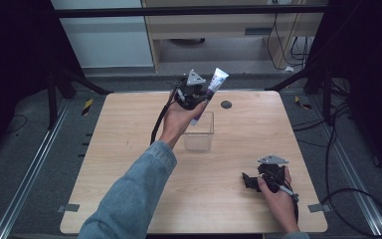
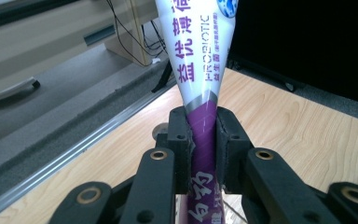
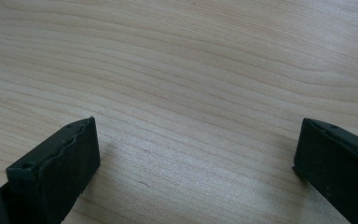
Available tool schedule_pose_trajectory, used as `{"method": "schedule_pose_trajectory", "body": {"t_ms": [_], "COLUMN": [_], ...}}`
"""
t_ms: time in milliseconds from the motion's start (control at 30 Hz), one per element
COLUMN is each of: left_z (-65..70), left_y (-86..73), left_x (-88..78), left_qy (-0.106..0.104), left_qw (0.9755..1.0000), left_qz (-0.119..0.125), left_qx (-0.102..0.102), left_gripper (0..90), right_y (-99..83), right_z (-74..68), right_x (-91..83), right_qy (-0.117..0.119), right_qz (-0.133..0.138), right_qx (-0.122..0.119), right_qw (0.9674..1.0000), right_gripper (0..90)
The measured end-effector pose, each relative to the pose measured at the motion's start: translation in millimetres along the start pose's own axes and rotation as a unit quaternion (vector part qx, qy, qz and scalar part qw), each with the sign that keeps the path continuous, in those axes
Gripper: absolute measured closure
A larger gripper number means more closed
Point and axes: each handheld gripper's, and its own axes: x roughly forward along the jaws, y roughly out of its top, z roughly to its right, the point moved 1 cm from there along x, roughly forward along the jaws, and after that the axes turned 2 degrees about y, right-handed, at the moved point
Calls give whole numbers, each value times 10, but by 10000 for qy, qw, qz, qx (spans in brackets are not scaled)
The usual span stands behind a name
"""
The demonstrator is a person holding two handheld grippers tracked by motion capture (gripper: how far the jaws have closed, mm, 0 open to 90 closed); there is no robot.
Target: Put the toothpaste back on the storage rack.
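From the high view, the left gripper (image 1: pixel 199 97) holds a toothpaste tube (image 1: pixel 210 92) tilted above a clear plastic box (image 1: pixel 199 132) on the table (image 1: pixel 129 164); the right gripper (image 1: pixel 251 180) rests low near the front edge. In the left gripper view, the jaws pinch the tube's (image 2: pixel 200 70) purple lower part; it looks light, soft and glossy, so a firm grip near the stiffer end seems safest. In the right gripper view, the jaws stand spread over bare wood.

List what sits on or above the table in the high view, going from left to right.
Left gripper clamped on the purple-and-white tube, held above the table → clear plastic container → dark round spot on the tabletop → right gripper, open, resting near the front right corner.
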Motion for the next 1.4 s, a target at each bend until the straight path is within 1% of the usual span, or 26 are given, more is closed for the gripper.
{"method": "schedule_pose_trajectory", "body": {"t_ms": [100,233,633,800,900,1167,1267,1400], "left_z": [-10,-13,-58,-55,-62,-75,-93,-101], "left_y": [-55,-106,-227,-260,-284,-389,-424,-457], "left_x": [45,93,131,141,140,155,164,186], "left_qy": [-22,-48,-104,-142,-154,-219,-201,-236], "left_qw": [10000,10000,9999,9998,9998,9996,9996,9995], "left_qz": [-5,-40,-76,-111,-88,-186,-195,-233], "left_qx": [-20,6,-56,17,-17,35,-19,0], "left_gripper": [779,779,778,778,778,777,778,777], "right_y": [0,0,2,2,2,1,1,1], "right_z": [-2,-1,-4,-3,-3,-1,-2,-2], "right_x": [-1,-1,-3,-3,-2,0,0,0], "right_qy": [4,1,22,14,14,5,5,4], "right_qz": [-8,-8,0,-3,-3,6,6,3], "right_qx": [14,5,35,23,22,12,16,19], "right_qw": [10000,10000,10000,10000,10000,10000,10000,10000], "right_gripper": [3,3,3,3,3,3,3,3]}}
